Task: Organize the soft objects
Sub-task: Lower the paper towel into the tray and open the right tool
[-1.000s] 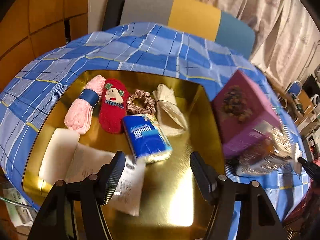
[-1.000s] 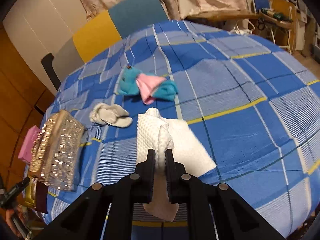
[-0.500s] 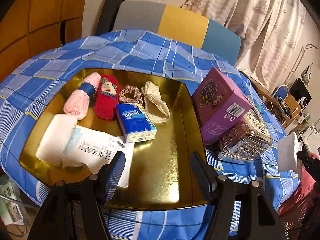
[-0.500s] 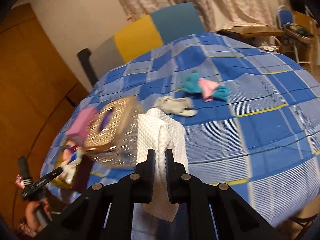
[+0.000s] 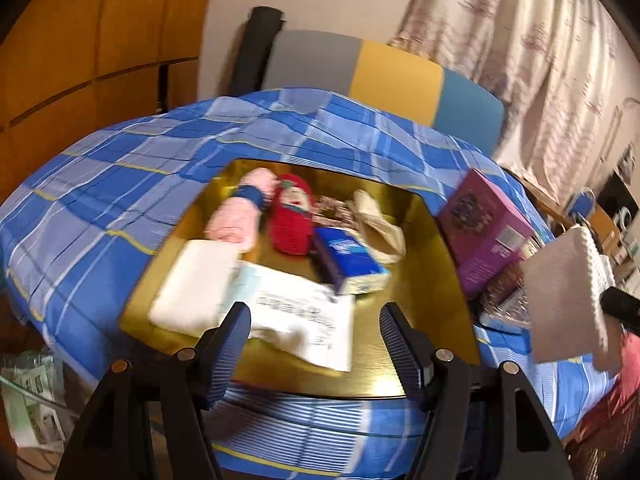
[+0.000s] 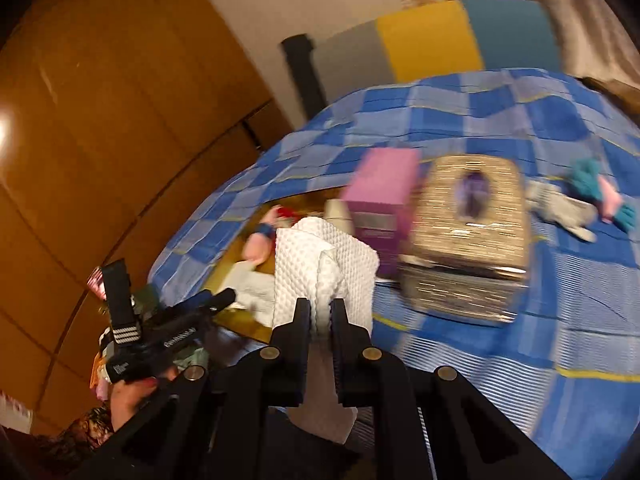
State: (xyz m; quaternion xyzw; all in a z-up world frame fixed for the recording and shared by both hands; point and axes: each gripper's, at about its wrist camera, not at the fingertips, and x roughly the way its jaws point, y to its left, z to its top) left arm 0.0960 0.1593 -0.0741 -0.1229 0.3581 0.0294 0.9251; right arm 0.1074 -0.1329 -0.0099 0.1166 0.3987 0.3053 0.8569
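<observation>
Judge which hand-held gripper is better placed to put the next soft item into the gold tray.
Right. The right hand-held gripper is shut on the white cloth; the left hand-held gripper is open and empty over the gold tray.

Home; curtains (image 5: 520, 60), checked tablecloth (image 5: 120, 184)

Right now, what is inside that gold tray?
The gold tray holds a pink roll, a red sock, a scrunchie, a beige cloth, a blue tissue pack, a white pad and a printed sheet. Whatever lies beneath them is hidden.
</observation>
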